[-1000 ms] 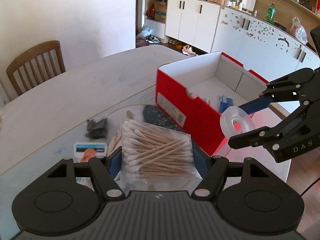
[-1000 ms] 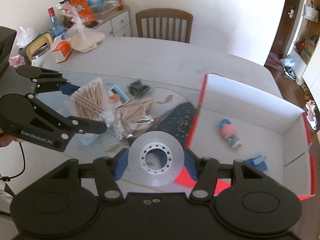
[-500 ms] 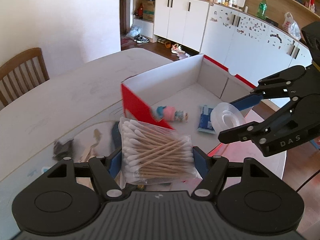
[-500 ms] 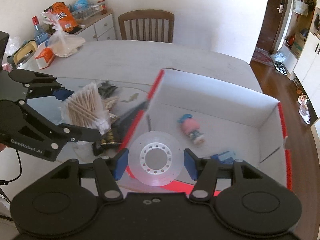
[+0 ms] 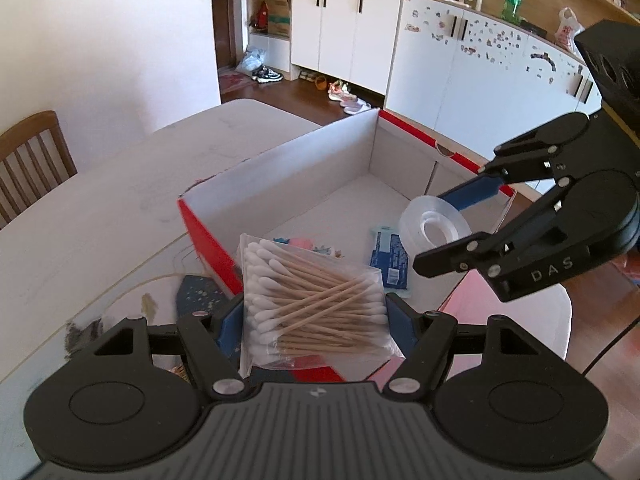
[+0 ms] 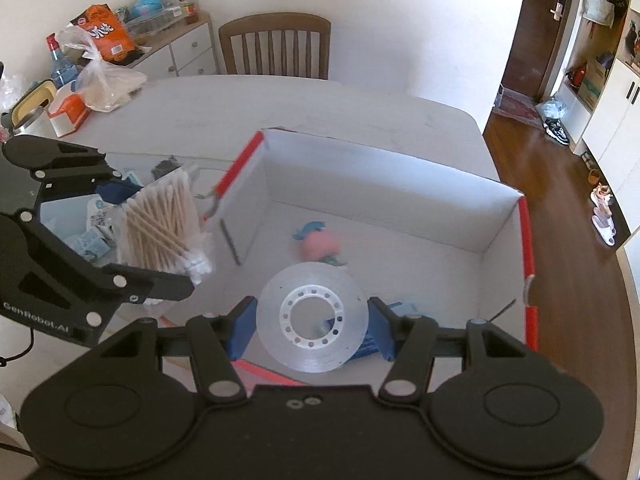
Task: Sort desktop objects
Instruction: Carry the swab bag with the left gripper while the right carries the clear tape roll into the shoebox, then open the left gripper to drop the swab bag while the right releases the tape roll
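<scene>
My left gripper (image 5: 316, 320) is shut on a clear bag of cotton swabs (image 5: 312, 300), held over the near corner of the red-and-white cardboard box (image 5: 304, 168). The same bag of cotton swabs (image 6: 160, 228) shows at the left of the right wrist view, beside the box wall (image 6: 384, 188). My right gripper (image 6: 310, 326) is shut on a roll of clear tape (image 6: 312, 316) above the box interior; that tape roll (image 5: 434, 224) hangs over the box's right side. Inside the box lie a small pink-and-blue doll (image 6: 320, 246) and a blue packet (image 5: 390, 258).
Loose items lie on the glass mat left of the box: a dark speckled piece (image 5: 196, 292), a black clip (image 6: 164, 166), small packets (image 6: 90, 240). Plastic bags, snacks and a bottle (image 6: 60, 68) crowd the table's far left. A wooden chair (image 6: 276, 46) stands behind the table.
Both grippers have moved with their loads from the cluttered mat over to the box. The cotton swabs now hang over its near corner and the tape over its inside.
</scene>
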The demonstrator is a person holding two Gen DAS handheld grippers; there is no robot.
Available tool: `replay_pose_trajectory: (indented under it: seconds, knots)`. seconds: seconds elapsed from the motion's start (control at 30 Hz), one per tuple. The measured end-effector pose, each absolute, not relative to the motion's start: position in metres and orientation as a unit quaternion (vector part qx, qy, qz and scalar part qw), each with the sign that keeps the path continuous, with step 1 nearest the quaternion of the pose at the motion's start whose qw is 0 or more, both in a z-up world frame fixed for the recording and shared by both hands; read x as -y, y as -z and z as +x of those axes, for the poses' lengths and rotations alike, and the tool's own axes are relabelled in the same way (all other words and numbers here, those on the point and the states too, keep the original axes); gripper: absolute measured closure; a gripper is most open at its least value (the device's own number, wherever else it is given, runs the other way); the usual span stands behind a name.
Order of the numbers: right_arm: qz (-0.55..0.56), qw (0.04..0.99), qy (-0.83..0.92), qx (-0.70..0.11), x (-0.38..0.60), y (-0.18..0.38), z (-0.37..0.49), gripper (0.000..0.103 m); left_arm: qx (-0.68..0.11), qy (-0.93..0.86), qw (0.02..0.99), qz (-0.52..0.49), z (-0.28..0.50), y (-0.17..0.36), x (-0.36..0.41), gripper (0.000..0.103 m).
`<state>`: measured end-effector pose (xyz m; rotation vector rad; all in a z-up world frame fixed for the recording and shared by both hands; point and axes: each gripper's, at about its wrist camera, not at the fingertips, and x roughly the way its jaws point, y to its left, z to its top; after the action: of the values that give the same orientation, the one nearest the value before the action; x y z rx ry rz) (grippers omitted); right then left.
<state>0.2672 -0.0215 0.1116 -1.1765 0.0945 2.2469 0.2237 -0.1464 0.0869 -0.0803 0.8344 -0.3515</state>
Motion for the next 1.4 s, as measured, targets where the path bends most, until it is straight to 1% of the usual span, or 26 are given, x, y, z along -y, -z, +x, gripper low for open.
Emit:
replay_pose_trajectory:
  seconds: [0.33, 0.8, 1.0, 1.2, 1.4]
  knots:
    - [-0.448, 0.299, -0.842, -0.029, -0.007, -0.109, 0.275, 0.044, -0.433, 0.191, 0.881, -0.025, 0.256, -0.081, 0.173, 0.031]
    - [-0.461, 0.299, -0.834, -0.053, -0.048, -0.096, 0.276, 0.044, -0.486, 0.208, 0.849, 0.001, 0.292, -0.057, 0.197, 0.031]
    - [-0.469, 0.299, -0.829, -0.049, -0.063, -0.09, 0.266, 0.044, -0.513, 0.211, 0.832, -0.004, 0.306, -0.047, 0.198, 0.031]
    - [-0.481, 0.296, -0.823, -0.054, -0.076, -0.08, 0.253, 0.044, -0.532, 0.215, 0.819, 0.012, 0.311, -0.043, 0.209, 0.031]
    - [-0.492, 0.291, -0.819, -0.046, -0.084, -0.073, 0.245, 0.044, -0.538, 0.218, 0.814, 0.025, 0.314, -0.042, 0.22, 0.031]
